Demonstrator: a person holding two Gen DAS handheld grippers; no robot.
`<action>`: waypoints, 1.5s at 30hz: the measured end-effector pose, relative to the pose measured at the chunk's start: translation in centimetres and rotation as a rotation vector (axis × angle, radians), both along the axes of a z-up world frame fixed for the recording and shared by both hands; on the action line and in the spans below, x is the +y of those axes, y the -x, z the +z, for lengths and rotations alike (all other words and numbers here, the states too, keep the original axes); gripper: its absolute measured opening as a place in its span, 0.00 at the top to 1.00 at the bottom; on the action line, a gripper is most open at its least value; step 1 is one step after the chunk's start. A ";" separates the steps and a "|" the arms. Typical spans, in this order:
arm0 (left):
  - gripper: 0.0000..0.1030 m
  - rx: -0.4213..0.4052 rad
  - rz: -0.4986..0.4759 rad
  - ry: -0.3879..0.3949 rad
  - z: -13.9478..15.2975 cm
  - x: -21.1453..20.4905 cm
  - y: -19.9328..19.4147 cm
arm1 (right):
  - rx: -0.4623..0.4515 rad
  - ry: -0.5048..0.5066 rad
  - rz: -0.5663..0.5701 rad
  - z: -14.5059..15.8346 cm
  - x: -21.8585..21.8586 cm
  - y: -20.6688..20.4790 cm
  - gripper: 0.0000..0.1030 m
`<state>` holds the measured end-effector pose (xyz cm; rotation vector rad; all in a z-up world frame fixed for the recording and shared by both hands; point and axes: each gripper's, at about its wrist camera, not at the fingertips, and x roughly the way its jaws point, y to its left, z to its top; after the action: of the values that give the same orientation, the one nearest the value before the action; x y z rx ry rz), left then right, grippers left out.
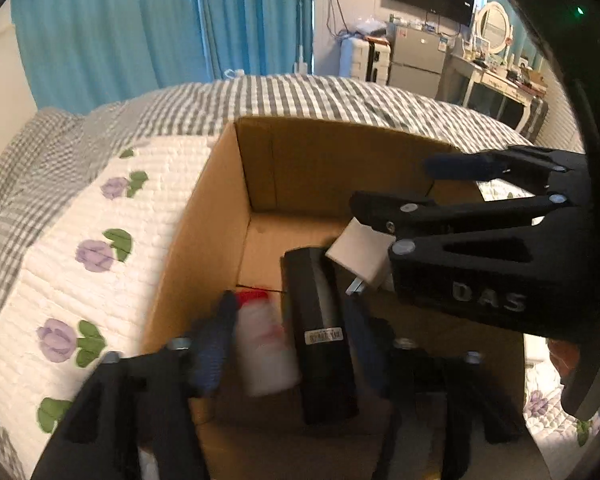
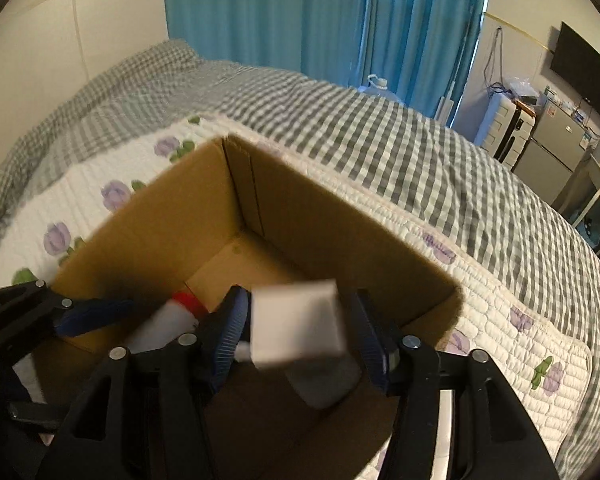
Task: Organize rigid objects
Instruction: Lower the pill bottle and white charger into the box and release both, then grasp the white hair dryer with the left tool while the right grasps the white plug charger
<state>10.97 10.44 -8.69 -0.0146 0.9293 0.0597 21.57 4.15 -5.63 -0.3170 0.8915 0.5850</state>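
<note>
Sitting on the bed [image 2: 420, 152], the cardboard box [image 1: 220, 208] holds L gripper [image 1: 292, 340] w/ fingers spread round the red-capped white bottle [image 1: 264, 348] & black block [image 1: 324, 336], while R gripper [image 2: 300, 336], fingers apart, frames the white charger [image 2: 296, 320], prob light, stiff; grip flat sides.

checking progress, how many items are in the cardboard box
3: a red-capped white plastic bottle at the left, a long black rectangular block beside it, a white plug-in charger cube at the right. Others may be hidden.
</note>
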 end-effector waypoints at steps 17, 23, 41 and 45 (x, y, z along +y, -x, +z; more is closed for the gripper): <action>0.30 -0.108 0.057 -0.071 9.3 -6.7 4.1 | -0.196 -0.105 -0.210 13.3 -13.8 4.5 0.06; 0.30 -0.095 0.031 -0.049 9.0 -12.0 4.1 | -0.235 -0.065 -0.274 14.6 -21.1 7.2 0.00; 0.30 0.016 -0.039 -0.104 -2.3 -18.4 4.4 | 0.087 0.115 -0.087 -4.2 -23.5 10.4 0.01; 0.30 0.020 -0.061 -0.125 -3.0 -19.3 4.0 | 0.184 0.118 -0.020 -7.3 -22.4 9.4 0.17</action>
<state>6.97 -8.84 -11.66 0.1301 0.9436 0.0609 12.17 -18.20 -12.96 -0.3645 1.1081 0.5497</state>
